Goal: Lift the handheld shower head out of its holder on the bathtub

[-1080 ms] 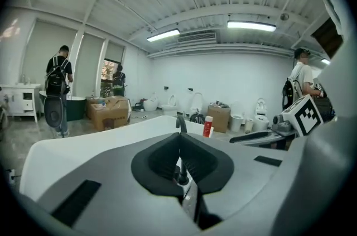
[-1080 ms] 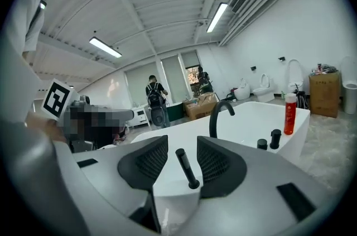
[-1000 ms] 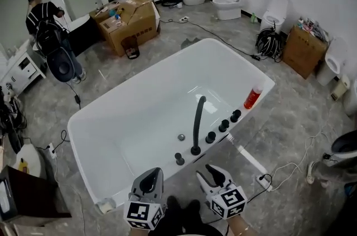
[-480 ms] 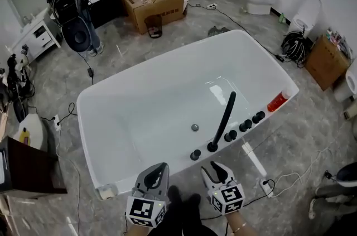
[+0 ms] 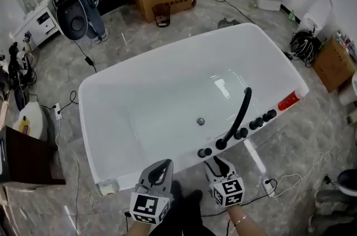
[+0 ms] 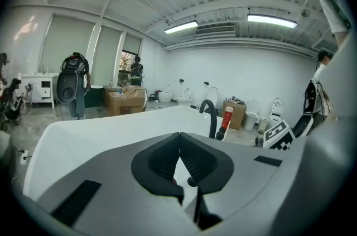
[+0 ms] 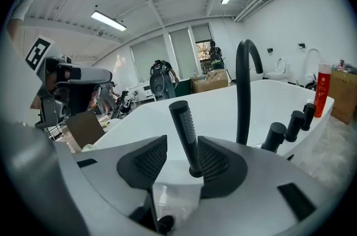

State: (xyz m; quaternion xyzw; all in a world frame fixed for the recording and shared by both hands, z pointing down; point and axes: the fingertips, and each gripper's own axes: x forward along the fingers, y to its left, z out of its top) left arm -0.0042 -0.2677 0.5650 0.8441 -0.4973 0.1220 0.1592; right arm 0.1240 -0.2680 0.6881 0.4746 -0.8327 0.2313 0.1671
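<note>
Fingers on the right gripper are wide apart, just opened a bit more, holding nothing. The slim black rod-shaped shower head stands untouched in their gap, on the white bathtub's near rim. Meanwhile the left gripper is pinched together, empty.

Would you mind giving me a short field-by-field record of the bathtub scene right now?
Shower head: black, standing in its holder on the bathtub rim
Right gripper: open, shower head lined up between its jaws, not gripped
Left gripper: shut, empty
Faucet spout: black, arching over the bathtub
Red bottle: on the rim beyond the knobs
</note>
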